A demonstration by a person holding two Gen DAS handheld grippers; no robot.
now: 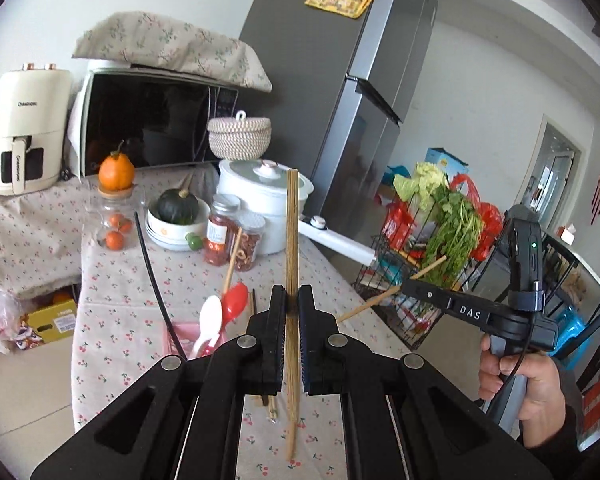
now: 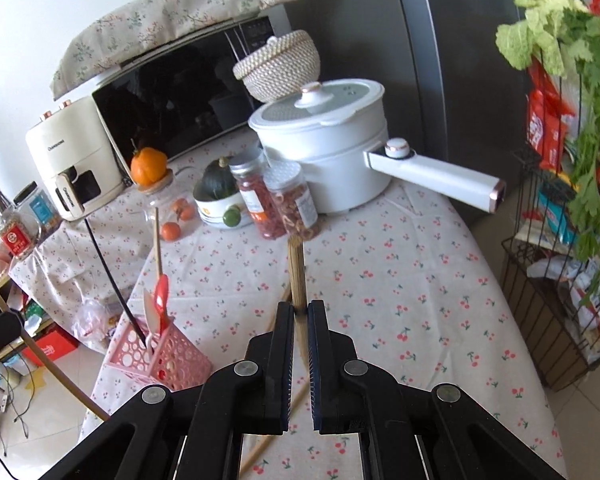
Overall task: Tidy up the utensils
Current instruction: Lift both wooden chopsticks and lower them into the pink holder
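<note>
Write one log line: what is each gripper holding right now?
left gripper: shut on chopstick | right gripper: shut on second chopstick | pink holder: spoons inside

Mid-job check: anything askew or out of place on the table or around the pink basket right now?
The pink basket leans rather than standing square, with the red spoon, white spoon and a black stick poking out at different angles. A few chopsticks lie loose on the tablecloth. Nothing looks spilled or broken.

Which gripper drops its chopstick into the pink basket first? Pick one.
Left, probably. The left gripper holds its chopstick upright, close by the pink basket; the right gripper looks farther away.
</note>
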